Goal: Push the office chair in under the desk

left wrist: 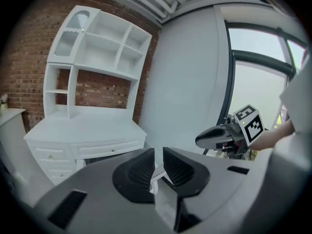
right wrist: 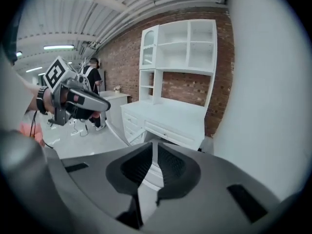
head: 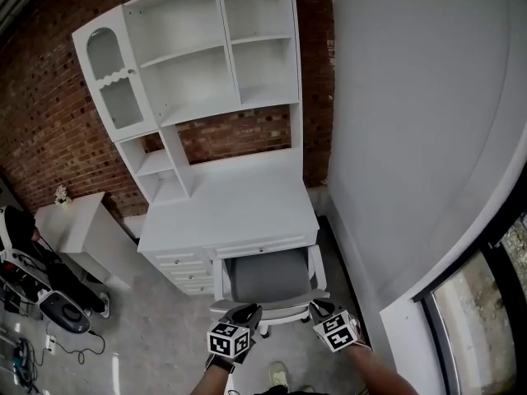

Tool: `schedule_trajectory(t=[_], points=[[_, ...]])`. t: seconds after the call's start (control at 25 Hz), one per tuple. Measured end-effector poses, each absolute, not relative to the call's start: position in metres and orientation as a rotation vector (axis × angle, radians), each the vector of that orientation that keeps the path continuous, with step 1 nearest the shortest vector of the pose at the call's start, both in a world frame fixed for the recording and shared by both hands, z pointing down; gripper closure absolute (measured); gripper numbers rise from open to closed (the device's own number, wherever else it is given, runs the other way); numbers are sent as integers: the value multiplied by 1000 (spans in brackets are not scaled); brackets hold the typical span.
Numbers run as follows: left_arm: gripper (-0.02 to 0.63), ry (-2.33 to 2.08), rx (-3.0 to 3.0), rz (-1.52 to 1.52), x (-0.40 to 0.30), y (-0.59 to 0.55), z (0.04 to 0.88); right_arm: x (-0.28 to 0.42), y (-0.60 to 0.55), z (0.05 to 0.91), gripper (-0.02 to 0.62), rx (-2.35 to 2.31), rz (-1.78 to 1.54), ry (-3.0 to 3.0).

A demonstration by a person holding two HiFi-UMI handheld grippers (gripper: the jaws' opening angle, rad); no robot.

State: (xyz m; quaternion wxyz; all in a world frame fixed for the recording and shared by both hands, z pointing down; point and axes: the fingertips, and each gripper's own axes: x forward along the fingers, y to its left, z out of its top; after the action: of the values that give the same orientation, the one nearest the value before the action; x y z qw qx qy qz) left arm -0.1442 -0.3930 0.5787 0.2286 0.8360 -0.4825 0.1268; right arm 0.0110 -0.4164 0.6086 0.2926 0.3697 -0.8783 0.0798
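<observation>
1. Head view, looking steeply down: a white desk [head: 235, 208] with a tall shelved hutch [head: 198, 64] stands against a red brick wall [head: 49, 122], and a plain white wall [head: 412, 97] runs along its right side
2. The office chair [head: 268, 276] faces the desk, its grey seat partly under the desk top, between the drawer stack [head: 188, 271] and the white wall; its white backrest [head: 268, 307] sticks out toward the person
3. The left gripper [head: 249, 311] sits at the left end of the backrest's top edge and the right gripper [head: 316, 307] at the right end, the two apart from each other
4. Left gripper view: the two ribbed pads stand nearly together, pinching a thin white edge of the backrest between them
5. Right gripper view: the pads leave only a narrow slit, and the white rim of the backrest is clamped in it
6. A small white side table [head: 78, 220] stands left of the desk, near the brick wall
7. Right gripper view also shows a person [right wrist: 92, 77] standing far back beside the brick wall
</observation>
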Motion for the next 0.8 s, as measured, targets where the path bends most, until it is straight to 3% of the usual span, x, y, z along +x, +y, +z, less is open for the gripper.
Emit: schedule_trajectory(t=[0.32, 0.8], points=[[575, -1379, 2220, 168, -133, -384, 547, 15, -413, 567, 572, 1093, 332, -2434], [600, -1505, 2293, 37, -132, -361, 453, 20, -397, 472, 580, 1185, 215, -2574]])
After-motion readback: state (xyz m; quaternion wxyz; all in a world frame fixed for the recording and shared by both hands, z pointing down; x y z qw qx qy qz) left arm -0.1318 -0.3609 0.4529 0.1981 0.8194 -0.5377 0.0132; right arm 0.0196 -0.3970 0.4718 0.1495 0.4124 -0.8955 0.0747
